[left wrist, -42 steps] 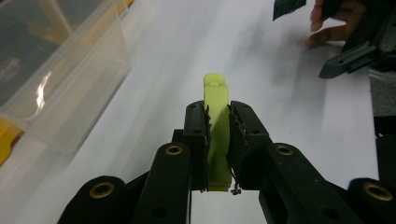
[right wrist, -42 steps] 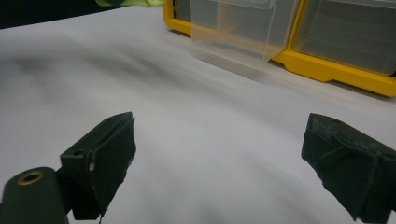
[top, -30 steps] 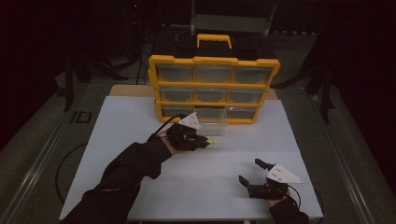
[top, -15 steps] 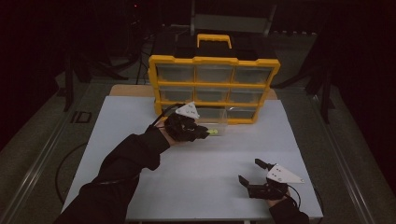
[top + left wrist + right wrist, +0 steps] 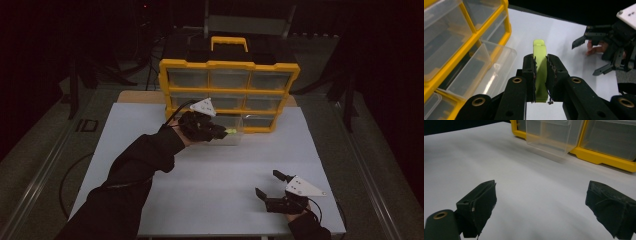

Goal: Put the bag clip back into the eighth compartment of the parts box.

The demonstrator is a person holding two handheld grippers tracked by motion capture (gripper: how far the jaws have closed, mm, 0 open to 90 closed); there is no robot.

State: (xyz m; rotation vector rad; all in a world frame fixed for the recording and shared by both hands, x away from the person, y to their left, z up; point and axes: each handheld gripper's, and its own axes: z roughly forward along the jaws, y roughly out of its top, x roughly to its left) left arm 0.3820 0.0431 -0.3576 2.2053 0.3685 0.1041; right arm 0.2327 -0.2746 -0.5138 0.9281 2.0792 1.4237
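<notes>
My left gripper (image 5: 222, 132) (image 5: 541, 71) is shut on a flat lime-green piece (image 5: 540, 72) (image 5: 231, 131), held on edge between the jaws. It hovers just over the pulled-out clear drawer (image 5: 231, 131) (image 5: 480, 68) (image 5: 549, 135) in the bottom row of the yellow organiser (image 5: 229, 65) (image 5: 466, 25) (image 5: 604, 157). My right gripper (image 5: 271, 186) (image 5: 544, 207) rests open near the table's front right, with nothing between its jaws; it also appears as the far right gripper (image 5: 589, 56) in the left gripper view.
The organiser stands at the back of the white table (image 5: 210, 190) with several clear drawers and a yellow handle (image 5: 229, 41). A dark sleeve (image 5: 135, 170) reaches across the table's left half. Dark floor and stands surround the table.
My left gripper has carried the green piece forward and right, from the table's middle to above the open drawer. The right gripper has stayed put.
</notes>
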